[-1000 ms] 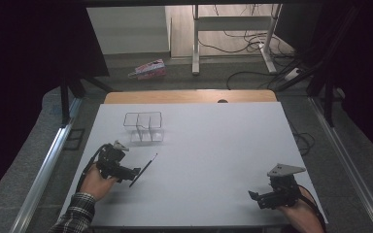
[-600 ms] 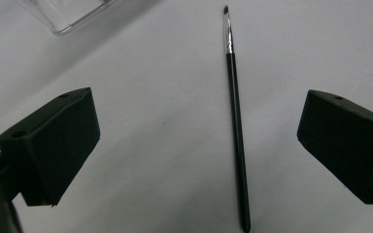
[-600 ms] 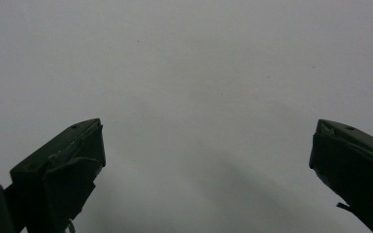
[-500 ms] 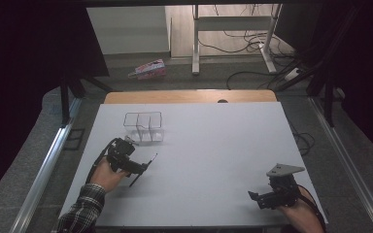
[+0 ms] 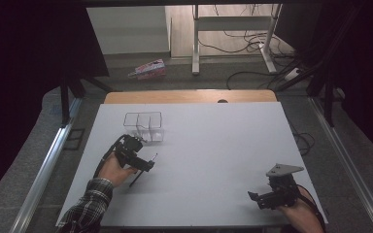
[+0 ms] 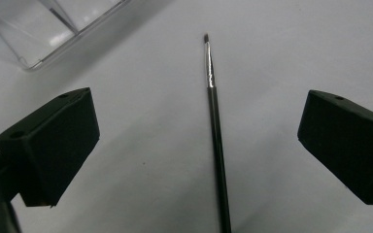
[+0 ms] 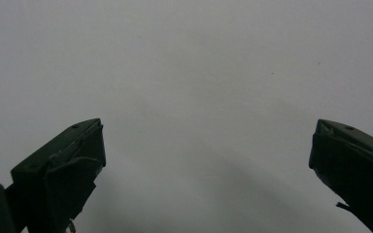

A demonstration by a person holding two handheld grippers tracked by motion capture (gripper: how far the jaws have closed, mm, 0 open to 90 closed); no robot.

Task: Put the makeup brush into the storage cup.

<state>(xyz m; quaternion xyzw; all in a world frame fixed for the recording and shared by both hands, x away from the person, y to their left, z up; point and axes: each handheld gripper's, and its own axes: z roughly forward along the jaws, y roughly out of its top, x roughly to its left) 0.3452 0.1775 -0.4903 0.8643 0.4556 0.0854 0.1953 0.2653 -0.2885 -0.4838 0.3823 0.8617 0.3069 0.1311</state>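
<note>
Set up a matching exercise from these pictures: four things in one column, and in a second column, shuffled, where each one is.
Things:
1. thin brush
2. clear plastic box
3. right gripper
4. pink packet

Places:
A. on the floor beyond the table's far edge
B. at the table's near right corner, jaws open over bare white surface
C. lying on the table between the open jaws of the left gripper
D. standing on the far left part of the table, past the brush tip

Pairs: 1-C, 2-D, 3-B, 4-A
</note>
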